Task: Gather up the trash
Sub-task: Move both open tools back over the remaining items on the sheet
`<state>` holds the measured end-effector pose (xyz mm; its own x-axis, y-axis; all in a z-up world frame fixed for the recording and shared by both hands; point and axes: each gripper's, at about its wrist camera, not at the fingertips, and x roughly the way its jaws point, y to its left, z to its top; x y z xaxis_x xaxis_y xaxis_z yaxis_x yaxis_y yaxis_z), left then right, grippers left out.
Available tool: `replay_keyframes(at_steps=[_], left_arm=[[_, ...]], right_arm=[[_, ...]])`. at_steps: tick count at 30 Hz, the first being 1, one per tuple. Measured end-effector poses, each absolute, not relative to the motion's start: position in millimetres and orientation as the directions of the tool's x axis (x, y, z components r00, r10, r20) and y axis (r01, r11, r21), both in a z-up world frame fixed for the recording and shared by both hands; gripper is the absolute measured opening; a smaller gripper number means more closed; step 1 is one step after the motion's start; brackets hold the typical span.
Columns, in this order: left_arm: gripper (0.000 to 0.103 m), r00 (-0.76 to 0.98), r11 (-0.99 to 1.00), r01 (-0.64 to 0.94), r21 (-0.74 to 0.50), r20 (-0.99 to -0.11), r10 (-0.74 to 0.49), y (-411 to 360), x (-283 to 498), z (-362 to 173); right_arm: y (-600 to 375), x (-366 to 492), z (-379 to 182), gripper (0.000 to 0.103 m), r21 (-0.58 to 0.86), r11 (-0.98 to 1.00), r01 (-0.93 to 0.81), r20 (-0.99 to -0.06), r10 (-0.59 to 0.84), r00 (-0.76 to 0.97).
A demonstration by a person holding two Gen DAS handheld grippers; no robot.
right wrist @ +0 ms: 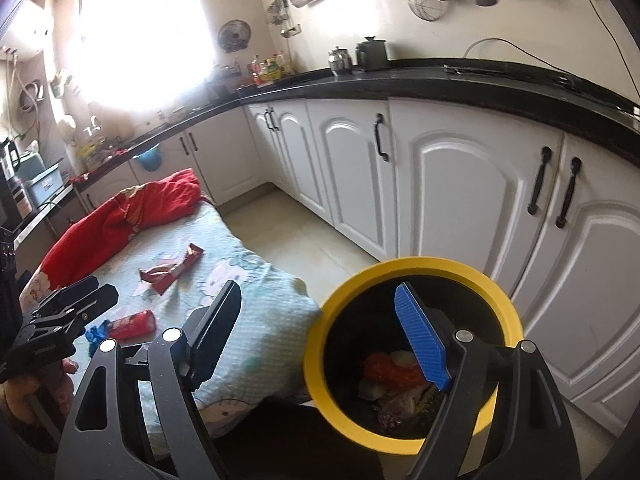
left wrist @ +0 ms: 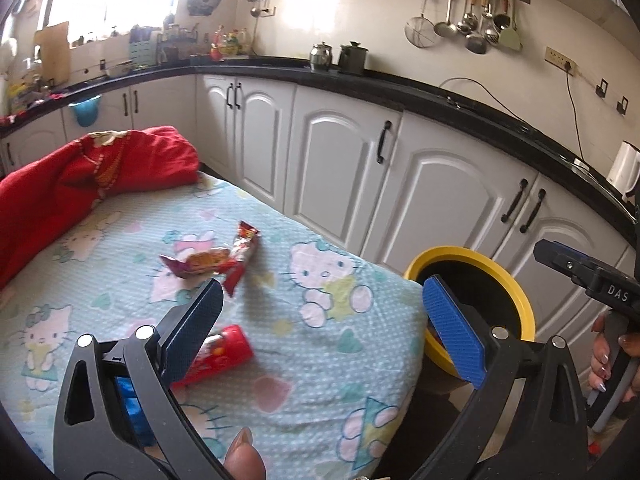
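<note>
Both jaws are seen spread wide with nothing between the pads: left gripper (left wrist: 324, 328) is held over the near part of the table, right gripper (right wrist: 320, 332) is held above the mouth of the yellow-rimmed bin (right wrist: 416, 280). Bin is parked just off the table's right edge, presumably so trash needs only a short carry; inside it, crumpled red and pale scraps are visible on a dark liner. Trash not yet collected: a red cylindrical snack tube (left wrist: 224, 354) lies on its side near the left gripper's dark pad, a crinkled red foil wrapper (left wrist: 242, 256) and a flatter printed packet (left wrist: 196, 262) lie touching each other farther in, mid-table. A small blue crumpled piece (right wrist: 96, 334) sits beside the tube. Table is covered by a soft quilted cartoon-cat cloth (left wrist: 120, 240), so thin wrappers will likely need a pinch from the edge. Red fabric (left wrist: 92, 172) is bunched at the far left.
</note>
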<state>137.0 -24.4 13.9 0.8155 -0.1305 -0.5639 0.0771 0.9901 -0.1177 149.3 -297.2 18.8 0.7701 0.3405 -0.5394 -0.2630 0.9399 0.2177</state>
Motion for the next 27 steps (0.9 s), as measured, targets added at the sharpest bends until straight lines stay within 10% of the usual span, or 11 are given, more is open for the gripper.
replay_keyframes(at_steps=[27], left_arm=[[0.092,0.830,0.991,-0.093,-0.094,-0.557,0.025,63,115,15]], right_arm=[[-186,162,36,0.077,0.225,0.870,-0.438,-0.524,0.487,0.699]])
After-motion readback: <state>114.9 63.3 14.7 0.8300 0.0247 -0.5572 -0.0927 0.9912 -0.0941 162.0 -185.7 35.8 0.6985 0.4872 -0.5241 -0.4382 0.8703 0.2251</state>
